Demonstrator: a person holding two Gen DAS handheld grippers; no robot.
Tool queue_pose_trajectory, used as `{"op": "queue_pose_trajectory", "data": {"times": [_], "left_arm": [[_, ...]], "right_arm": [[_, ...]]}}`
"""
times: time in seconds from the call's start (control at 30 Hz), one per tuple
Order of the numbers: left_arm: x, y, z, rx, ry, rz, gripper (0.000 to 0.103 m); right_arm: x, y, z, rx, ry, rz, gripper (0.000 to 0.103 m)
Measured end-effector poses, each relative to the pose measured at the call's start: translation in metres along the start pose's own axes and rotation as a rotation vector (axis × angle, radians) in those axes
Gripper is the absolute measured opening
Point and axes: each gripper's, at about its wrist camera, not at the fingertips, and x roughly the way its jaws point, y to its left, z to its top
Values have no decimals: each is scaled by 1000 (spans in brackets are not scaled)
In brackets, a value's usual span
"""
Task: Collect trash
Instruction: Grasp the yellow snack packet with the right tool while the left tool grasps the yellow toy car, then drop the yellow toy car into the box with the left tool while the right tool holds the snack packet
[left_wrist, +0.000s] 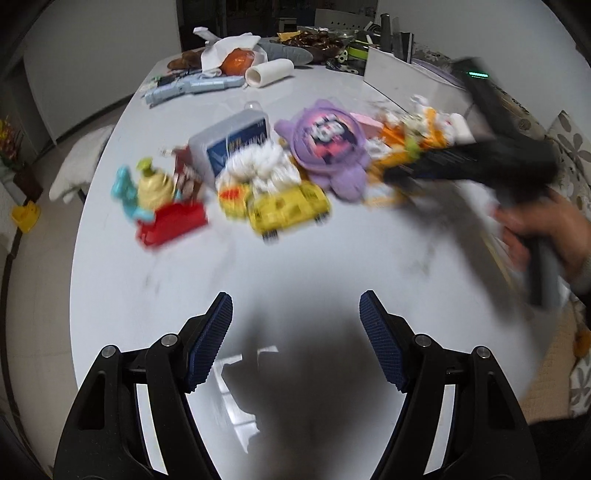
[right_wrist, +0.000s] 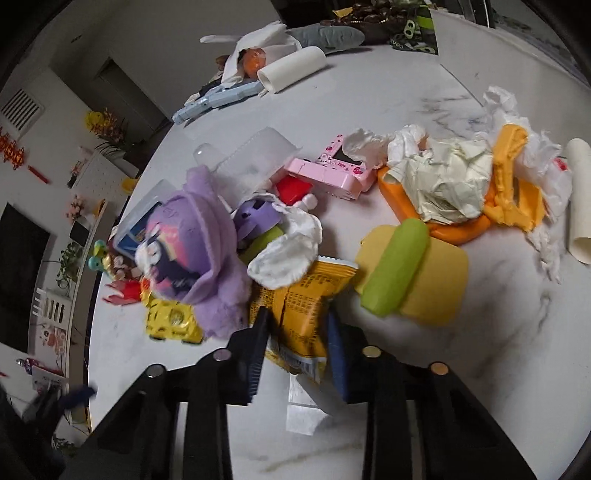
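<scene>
My right claw (right_wrist: 295, 354) is clamped on a yellow snack wrapper (right_wrist: 299, 314), its pads pressing the crinkled foil from both sides at the near rim of the pile. My left claw (left_wrist: 295, 325) hangs with its fingers apart and nothing between them, over bare white table (left_wrist: 258, 258) on the near side of the clutter.

I judge the step in hand to be the first pick: the wrapper is gripped but still lies against the heap. A crumpled white tissue (right_wrist: 284, 258) rests on its far end and a purple plush toy (right_wrist: 192, 251) presses at its left, so the next move calls for a lift up and back toward me, slow enough that the tissue slides off and no toy is dragged along.

More trash waits further in: wadded paper (right_wrist: 447, 184) sits on an orange toy (right_wrist: 454, 229) toward the right edge, with torn white plastic (right_wrist: 546, 184) beside it. The yellow-and-green case (right_wrist: 410, 273) lies just right of my grip.

Open room is on the near side of the table; the far edge is crowded. I see no bin in either view.
</scene>
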Motion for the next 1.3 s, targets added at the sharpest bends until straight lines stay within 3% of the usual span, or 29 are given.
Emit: {"op": "queue_pose_trajectory", "data": {"times": [0.13, 0.3, 0.37, 0.4, 0.43, 0.53, 0.67, 0.87, 1.0, 1.07, 1.2, 1.3], "left_arm": [[44, 3, 39, 81, -9, 41, 70], [94, -6, 69, 217, 57, 29, 70], [100, -4, 72, 227, 49, -16, 68], [99, -3, 72, 221, 54, -31, 63], [97, -4, 71, 219, 63, -50, 45], [85, -7, 58, 168, 88, -64, 40], [57, -14, 22, 22, 106, -70, 40], [-10, -43, -27, -111, 53, -49, 40], [-56, -81, -58, -115, 25, -38, 40], [-77, -106, -73, -98, 24, -43, 40], [-100, -156, -104, -7, 54, -68, 40], [-94, -183, -129, 44, 116, -113, 40]], "right_arm": [[-36, -6, -28, 18, -12, 13, 26], [-69, -14, -63, 48, -24, 31, 26], [-81, -18, -76, 66, -32, 41, 26], [-86, -19, -81, 76, -37, 42, 26], [-90, -22, -86, 80, -40, 45, 26], [-99, -24, -94, 72, -51, 53, 26], [-106, -22, -101, -28, -45, 76, 26], [-124, -27, -127, -156, 2, 158, 26], [-151, -30, -154, -233, 30, 202, 26], [-170, -33, -170, -269, 53, 232, 18], [-205, -42, -212, -352, 110, 242, 18], [-208, -52, -238, -359, 168, 231, 18]]}}
